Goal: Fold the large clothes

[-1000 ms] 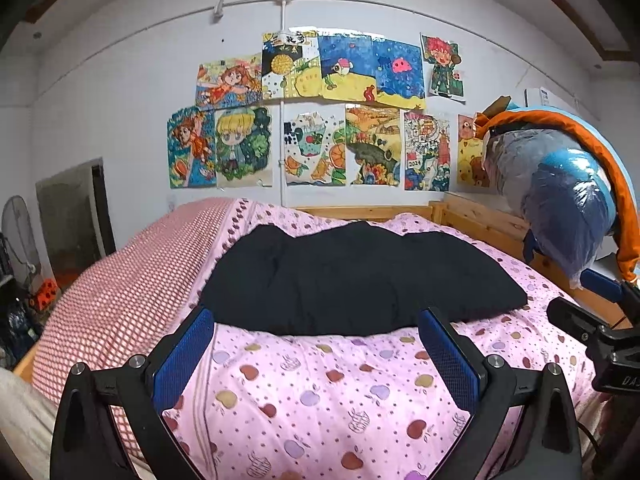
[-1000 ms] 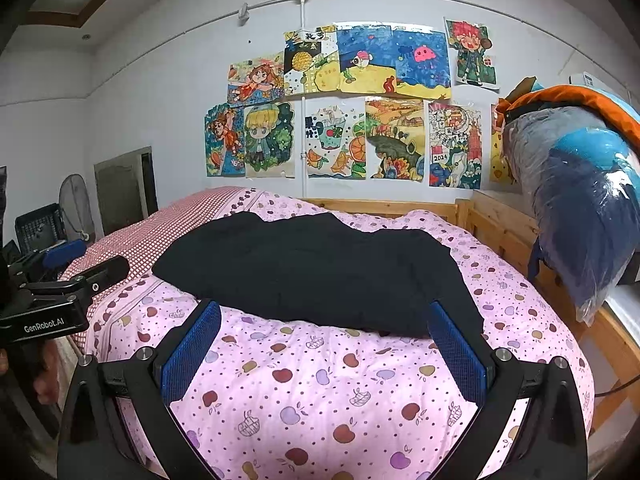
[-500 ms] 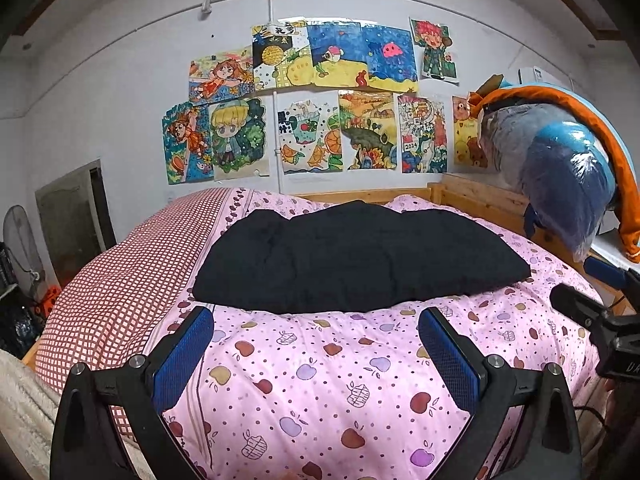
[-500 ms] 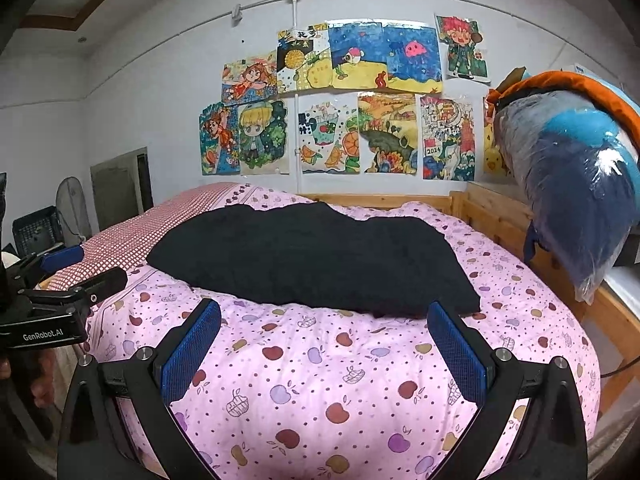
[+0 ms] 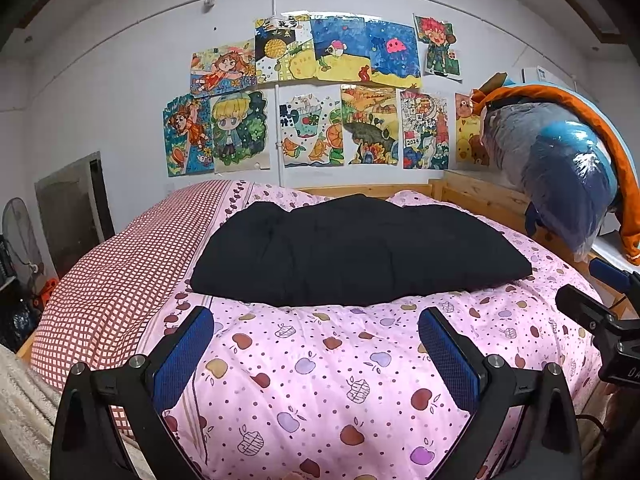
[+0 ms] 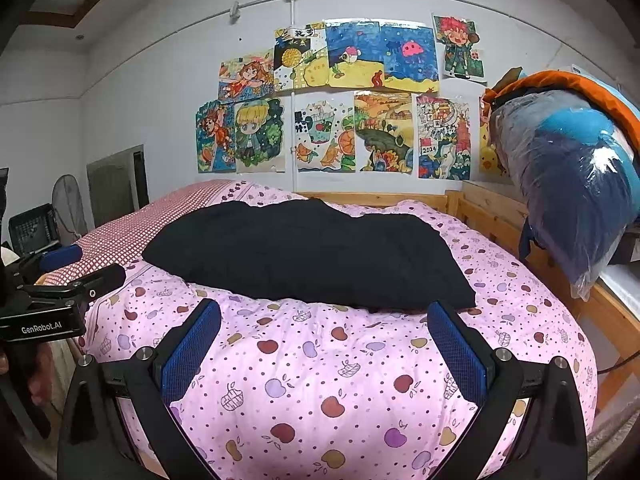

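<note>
In the left wrist view, the left gripper (image 5: pixel 314 322) is held low over the near end of the bed, its jaws set wide apart with nothing between them; the blue pads (image 5: pixel 184 354) are ribbed and rubbery on black plastic arms. A black garment (image 5: pixel 356 252) is seen lying in a broad, roughly rectangular slab with rounded, puffy edges across the middle of the bed, resting on a pink quilt (image 5: pixel 320 364) printed with apples and dots. A red-and-white checked blanket (image 5: pixel 116 276) is draped along the bed's left side, touching the garment's left corner. Part of the right gripper (image 5: pixel 600 316) is caught at the right edge, just past the quilt. A bare band of quilt is left between the jaws and the garment's near edge.

In the right wrist view, the right gripper (image 6: pixel 324 322) is likewise shown with jaws spread apart and empty, its pads (image 6: pixel 458 350) flanking open quilt (image 6: pixel 320 376). The garment (image 6: pixel 304 252) is seen at more of an angle, its near right corner ending just beyond the right pad. The left gripper (image 6: pixel 60 300) appears at the left edge, and its printed label is shown only here. The wooden bed rail (image 6: pixel 496 220) and a plastic-wrapped bundle (image 6: pixel 568 176) hanging over it are shown more fully here, close along the bed's right side. Coloured drawings (image 6: pixel 340 100) are taped to the wall behind.
</note>
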